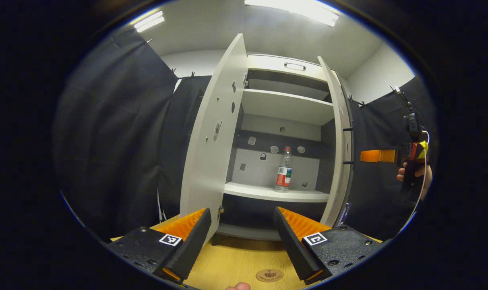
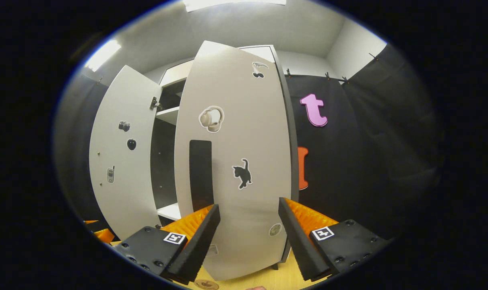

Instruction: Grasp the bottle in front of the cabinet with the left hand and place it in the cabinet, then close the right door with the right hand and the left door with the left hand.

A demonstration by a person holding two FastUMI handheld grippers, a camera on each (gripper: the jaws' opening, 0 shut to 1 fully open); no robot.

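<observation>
- A pale cabinet (image 1: 286, 106) stands on a wooden worktop (image 1: 236, 262) in the booth, both doors swung wide and its shelves exposed in the left gripper view.
- The left door (image 1: 214, 137) hangs open at the cabinet's left edge, small stickers on its inner face; the right door (image 2: 238, 161) fills the middle of the right gripper view, its outer face carrying a dark vertical handle (image 2: 200, 175) and stickers of headphones and a cat.
- The left hand-held gripper (image 1: 242, 241) is held above the worktop in front of the cabinet, jaws spread apart and gripping nothing.
- The right hand-held gripper (image 2: 247, 237) faces the right door's outer face, close to it, jaws likewise apart and empty; whether a finger touches the panel is hard to judge.
- The bottle (image 1: 284, 170), clear with a red label, stands upright on the cabinet's lower shelf (image 1: 276, 194), right of centre, apart from both grippers.
- A small round coaster-like disc (image 1: 269, 275) lies on the worktop near the left gripper.
</observation>
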